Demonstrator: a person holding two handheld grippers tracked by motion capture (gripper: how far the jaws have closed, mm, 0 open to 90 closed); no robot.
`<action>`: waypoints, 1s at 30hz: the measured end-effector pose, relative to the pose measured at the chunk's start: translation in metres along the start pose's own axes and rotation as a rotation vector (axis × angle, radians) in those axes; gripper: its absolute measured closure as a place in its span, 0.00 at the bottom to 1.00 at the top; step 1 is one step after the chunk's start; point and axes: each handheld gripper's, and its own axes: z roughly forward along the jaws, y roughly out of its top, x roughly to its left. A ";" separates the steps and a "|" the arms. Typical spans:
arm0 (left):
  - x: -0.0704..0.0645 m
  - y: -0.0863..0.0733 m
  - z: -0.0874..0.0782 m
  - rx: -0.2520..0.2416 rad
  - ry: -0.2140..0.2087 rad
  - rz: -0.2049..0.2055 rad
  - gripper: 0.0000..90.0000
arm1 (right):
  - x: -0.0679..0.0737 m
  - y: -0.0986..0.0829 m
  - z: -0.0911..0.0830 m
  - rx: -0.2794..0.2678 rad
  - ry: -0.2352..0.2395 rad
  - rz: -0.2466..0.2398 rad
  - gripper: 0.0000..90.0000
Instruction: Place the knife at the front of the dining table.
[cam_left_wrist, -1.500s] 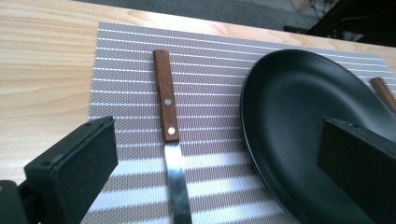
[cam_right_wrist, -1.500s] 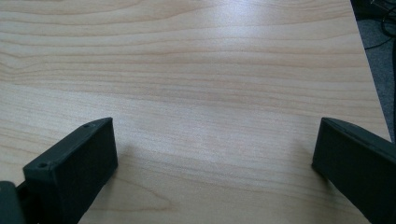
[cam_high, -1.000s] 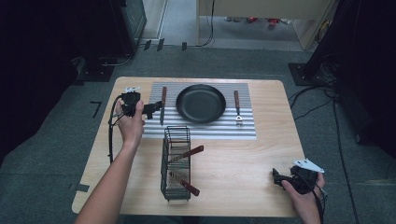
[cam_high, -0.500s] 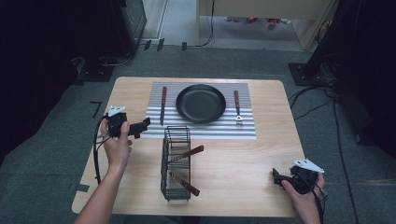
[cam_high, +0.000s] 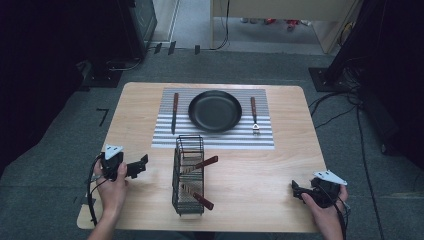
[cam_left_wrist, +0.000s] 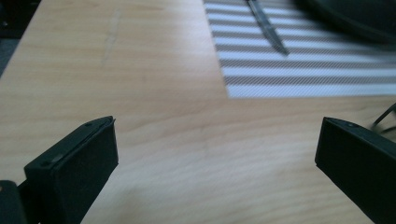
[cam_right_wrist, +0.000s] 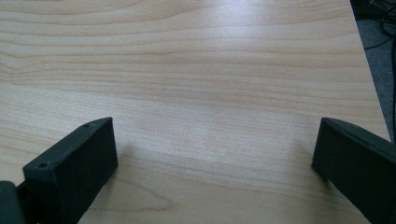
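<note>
Apparently I was laying a place setting: the knife (cam_high: 174, 113) lay on the striped mat (cam_high: 215, 140) left of the black pan (cam_high: 215, 110), and the fork (cam_high: 254, 115) lay to the pan's right. Two wooden-handled utensils (cam_high: 200, 165) remained in the wire basket (cam_high: 188, 175), which stood near the middle of the desk (cam_high: 250, 175). My left claw (cam_high: 141, 162) hovered near the desk's left edge, just left of the basket, its jaws spread wide and holding nothing. My right claw (cam_high: 295, 190) sat low near the right front corner, well apart from the basket, likewise wide open and empty.

To do the next pick well, I judged I should bring the left claw over the basket, line the jaws across the upper handle sticking out to the right, and close on the wood rather than the wires. Lifting slowly would keep the basket from tipping or dragging along.
</note>
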 end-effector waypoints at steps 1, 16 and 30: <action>0.006 -0.007 -0.005 0.005 0.011 0.007 0.00 | 0.000 0.000 0.000 0.000 0.000 0.000 0.00; 0.030 -0.041 -0.019 0.070 0.128 0.056 0.00 | 0.000 0.000 0.000 0.000 -0.004 0.005 0.00; 0.027 -0.040 -0.012 0.119 0.119 0.079 0.00 | 0.000 0.000 0.000 -0.001 -0.004 0.006 0.00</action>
